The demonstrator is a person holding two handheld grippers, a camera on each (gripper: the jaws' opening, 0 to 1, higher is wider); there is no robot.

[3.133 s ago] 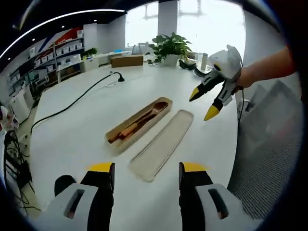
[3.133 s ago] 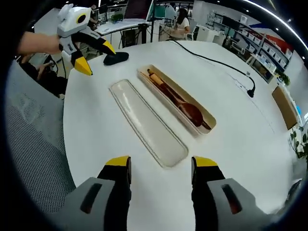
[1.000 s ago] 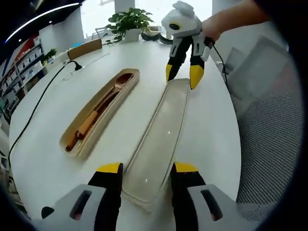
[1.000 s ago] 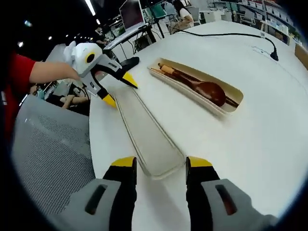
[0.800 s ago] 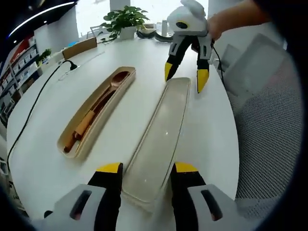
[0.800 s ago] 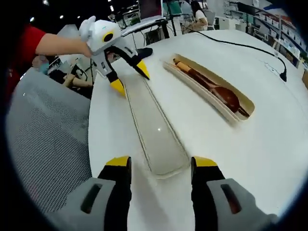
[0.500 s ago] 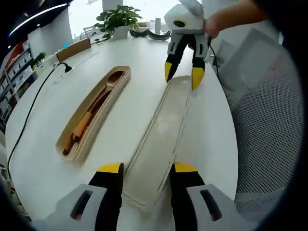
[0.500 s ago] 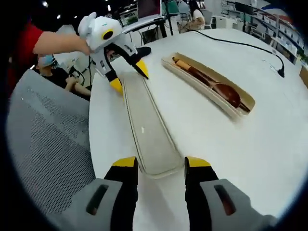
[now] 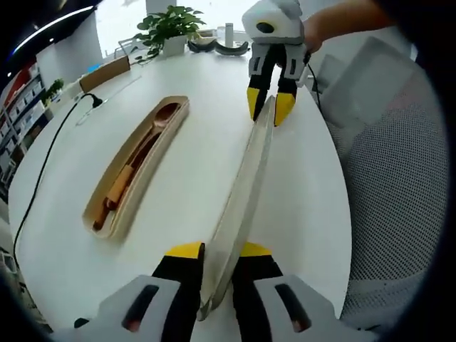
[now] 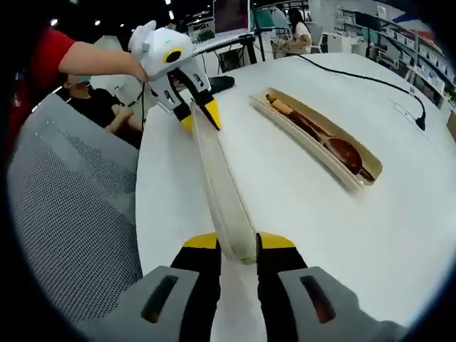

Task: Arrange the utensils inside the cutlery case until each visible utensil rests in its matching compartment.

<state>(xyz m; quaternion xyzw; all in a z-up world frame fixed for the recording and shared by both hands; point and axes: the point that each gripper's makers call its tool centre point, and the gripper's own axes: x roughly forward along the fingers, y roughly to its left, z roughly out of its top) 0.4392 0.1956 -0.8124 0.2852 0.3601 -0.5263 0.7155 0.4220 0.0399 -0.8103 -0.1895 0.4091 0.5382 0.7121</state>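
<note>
both grippers pinch the lid (image 9: 246,185) on edge over a white table (image 9: 185,206) — office shelves, perhaps, behind.

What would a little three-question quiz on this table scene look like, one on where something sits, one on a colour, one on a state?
1. Where does the wooden spoon lie?
A. in the open case
B. on the bare table
C. on the mesh chair

2. What colour are the gripper fingertips?
A. red
B. yellow
C. blue

3. How is the lid held?
A. lying flat, untouched
B. gripped at one end only
C. tilted on edge, pinched at both ends

Answers: 1 A, the spoon rests in the tan case beside the other wooden utensils. 2 B, the tips are yellow on the left gripper and the right gripper. 3 C, each gripper clamps one end of the lid.
</note>
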